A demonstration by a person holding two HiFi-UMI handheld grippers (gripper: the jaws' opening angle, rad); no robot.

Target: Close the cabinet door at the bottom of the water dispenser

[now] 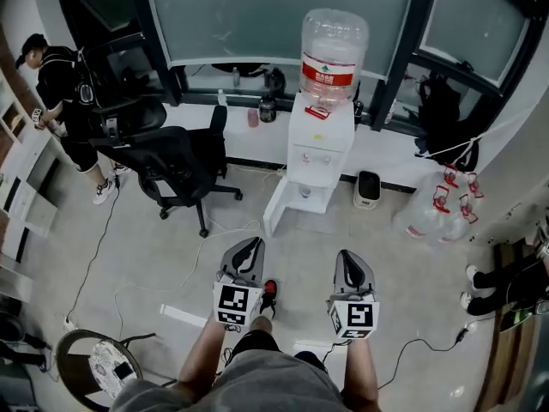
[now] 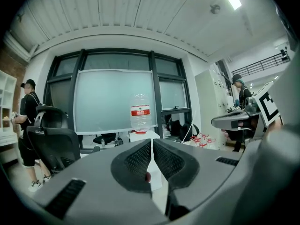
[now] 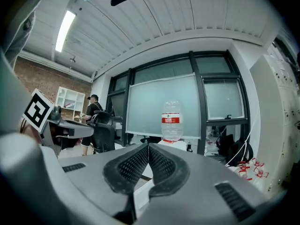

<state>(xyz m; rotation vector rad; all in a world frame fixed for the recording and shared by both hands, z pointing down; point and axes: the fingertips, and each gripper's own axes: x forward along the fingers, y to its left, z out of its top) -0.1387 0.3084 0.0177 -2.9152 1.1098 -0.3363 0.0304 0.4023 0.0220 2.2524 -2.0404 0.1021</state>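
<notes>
The white bottom cabinet door (image 1: 280, 206) of the white plastic water dispenser (image 1: 319, 140) stands open. The grey left gripper (image 1: 252, 244) and right gripper (image 1: 344, 254), both clenched empty, sit well apart from it

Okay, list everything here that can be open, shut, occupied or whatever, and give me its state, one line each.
cabinet door: open, swung out from the base of the water dispenser.
water bottle: seated neck down on top of the dispenser.
left gripper: shut, nothing between its jaws.
right gripper: shut, nothing between its jaws.
office chair: unoccupied.
</notes>
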